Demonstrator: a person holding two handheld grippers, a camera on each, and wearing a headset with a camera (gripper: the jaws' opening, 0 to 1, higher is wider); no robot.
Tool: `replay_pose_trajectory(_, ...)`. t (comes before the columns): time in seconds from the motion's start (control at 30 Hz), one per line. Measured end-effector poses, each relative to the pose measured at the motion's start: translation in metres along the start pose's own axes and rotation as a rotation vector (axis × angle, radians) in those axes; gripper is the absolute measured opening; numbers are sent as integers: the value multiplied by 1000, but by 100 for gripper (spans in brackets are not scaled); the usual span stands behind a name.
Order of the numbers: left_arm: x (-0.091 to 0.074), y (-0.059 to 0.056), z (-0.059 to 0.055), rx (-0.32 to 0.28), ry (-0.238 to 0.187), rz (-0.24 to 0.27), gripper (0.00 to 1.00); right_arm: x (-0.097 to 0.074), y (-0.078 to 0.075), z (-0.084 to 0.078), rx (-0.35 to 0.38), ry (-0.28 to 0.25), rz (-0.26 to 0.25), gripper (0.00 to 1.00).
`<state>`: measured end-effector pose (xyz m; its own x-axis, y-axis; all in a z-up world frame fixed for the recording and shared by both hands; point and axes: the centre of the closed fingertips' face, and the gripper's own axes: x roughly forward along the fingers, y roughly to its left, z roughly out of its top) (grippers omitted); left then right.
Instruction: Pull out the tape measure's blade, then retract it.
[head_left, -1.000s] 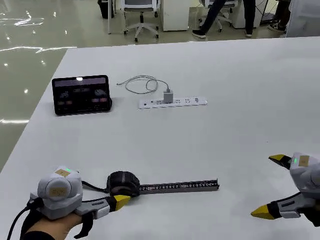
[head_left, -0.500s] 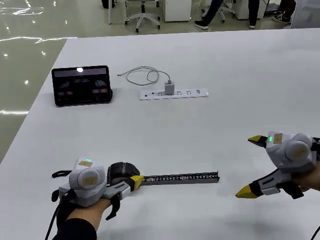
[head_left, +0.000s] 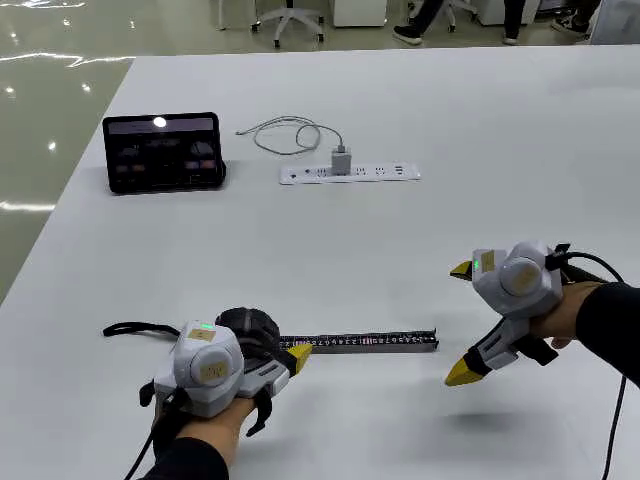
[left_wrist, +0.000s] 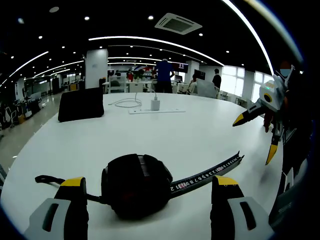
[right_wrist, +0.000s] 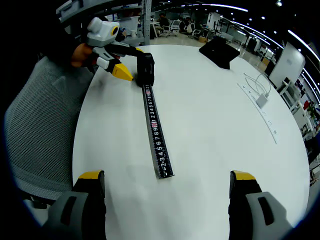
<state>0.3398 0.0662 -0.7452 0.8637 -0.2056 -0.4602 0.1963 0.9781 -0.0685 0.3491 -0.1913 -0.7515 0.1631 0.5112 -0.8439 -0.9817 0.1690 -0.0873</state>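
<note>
Since the blade (head_left: 360, 343) already lies drawn out flat, the step in hand looks like steadying it for the retract. The left gripper (left_wrist: 149, 181), jaws spread either side of the tape measure (head_left: 248, 332), should pinch its body squarely, while the right gripper (head_left: 459, 323), jaws spread just beside the blade's tip, guides it in level. The tape measure sits near the counter's (head_left: 420, 110) front edge, leftward, its long axis along that edge, tip pointing right.

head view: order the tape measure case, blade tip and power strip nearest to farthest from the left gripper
1. tape measure case, between the jaws of the left gripper
2. blade tip, out to its right
3. power strip, far back, ahead
</note>
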Motion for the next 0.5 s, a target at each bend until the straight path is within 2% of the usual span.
replay_pose_trajectory(0.1, 1, 4, 4, 2, -22, 3, 100, 7, -6, 1, -42, 1, 7, 94)
replay_pose_trajectory(0.17, 1, 5, 4, 16, -19, 9, 100, 14, -10, 0, -52, 13, 13, 88)
replay_pose_trajectory(0.37, 2, 7, 2, 12, -18, 11, 100, 30, -9, -5, -83, 66, 61, 71)
replay_pose_trajectory(0.43, 2, 8, 2, 9, -22, 13, 100, 34, -9, -8, -95, 88, 58, 65)
replay_pose_trajectory(0.5, 3, 8, 0, 5, -15, 12, 100, 35, -6, -8, -95, 91, 75, 61)
